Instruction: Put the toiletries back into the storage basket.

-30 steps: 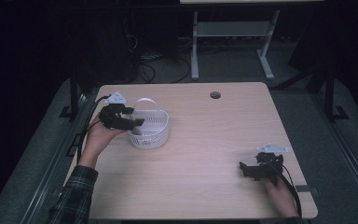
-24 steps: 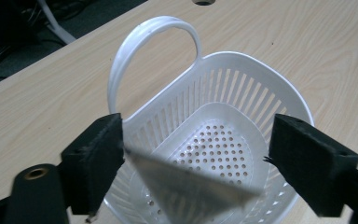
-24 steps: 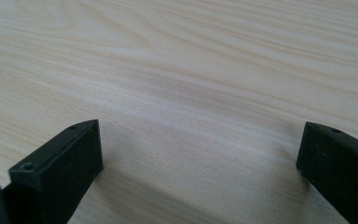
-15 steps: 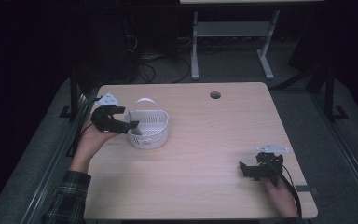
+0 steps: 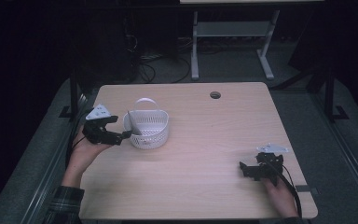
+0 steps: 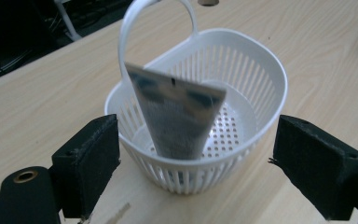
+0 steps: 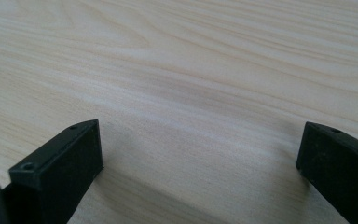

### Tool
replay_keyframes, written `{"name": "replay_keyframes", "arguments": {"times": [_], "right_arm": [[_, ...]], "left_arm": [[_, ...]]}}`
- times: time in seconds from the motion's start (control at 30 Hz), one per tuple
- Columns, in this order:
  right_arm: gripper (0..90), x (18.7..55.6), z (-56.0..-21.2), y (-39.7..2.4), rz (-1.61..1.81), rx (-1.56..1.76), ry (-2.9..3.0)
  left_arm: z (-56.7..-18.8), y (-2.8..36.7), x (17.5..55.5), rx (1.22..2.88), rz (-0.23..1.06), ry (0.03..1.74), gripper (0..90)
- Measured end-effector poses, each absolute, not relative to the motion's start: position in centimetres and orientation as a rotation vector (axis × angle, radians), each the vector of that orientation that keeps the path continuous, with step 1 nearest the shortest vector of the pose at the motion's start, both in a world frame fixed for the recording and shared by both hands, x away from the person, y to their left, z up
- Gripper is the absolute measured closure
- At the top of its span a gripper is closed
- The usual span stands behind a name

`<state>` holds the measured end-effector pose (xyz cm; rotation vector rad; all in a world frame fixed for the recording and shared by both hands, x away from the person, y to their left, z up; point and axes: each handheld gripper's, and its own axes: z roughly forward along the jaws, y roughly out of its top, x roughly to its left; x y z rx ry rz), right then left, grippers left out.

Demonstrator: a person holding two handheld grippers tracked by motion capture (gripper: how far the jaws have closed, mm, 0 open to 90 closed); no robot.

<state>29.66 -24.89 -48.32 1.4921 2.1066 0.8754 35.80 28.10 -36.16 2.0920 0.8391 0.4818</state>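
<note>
Presently, the basket [image 5: 148, 129] (white, slotted plastic, with an arched handle) stands upright on the table [image 5: 205, 154], in its left half and toward the far side. A tube [image 6: 175, 114] stands inside it, flat crimped end up and leaning toward the basket's near-left wall; its print is blurred and cannot be read. In the high view the tube's end shows above the rim on the left side.

The left gripper [image 5: 121, 135] sits just left of the basket, held in the person's left hand [image 5: 86, 149] and pointing toward it. Its jaws have just been opening and now stand wide apart. In the left gripper view they flank the basket's near wall, one on each side, neither pad pressing on it; the tube is clear of both. Nothing is gripped.

The right gripper [image 5: 247, 169] is near the table's front-right corner, well apart from the basket, held in the right hand [image 5: 279, 196] low over the wood. Its jaws are spread wide, with bare tabletop between them in the right gripper view; it holds nothing.

A round cable hole [image 5: 215, 95] lies near the far edge, well clear of the basket.
</note>
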Motion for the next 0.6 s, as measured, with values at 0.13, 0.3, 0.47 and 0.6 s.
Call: {"name": "replay_keyframes", "arguments": {"times": [0.13,0.3,0.47,0.6], "right_arm": [[0.0,29.7,-48.3,-24.9,0.876,1.492,2.106],[0.0,29.7,-48.3,-24.9,0.876,1.493,2.107],[0.0,29.7,-48.3,-24.9,0.876,1.492,2.107],[0.0,29.7,-48.3,-24.9,0.876,1.492,2.107]], "left_arm": [[-36.7,28.4,34.9,2.095,0.480,0.838,13.9],[-37.7,28.5,33.8,2.111,0.481,0.839,13.9],[-38.7,28.4,32.9,2.150,0.491,0.834,13.9],[-39.5,28.3,32.3,2.155,0.488,0.836,13.9]]}}
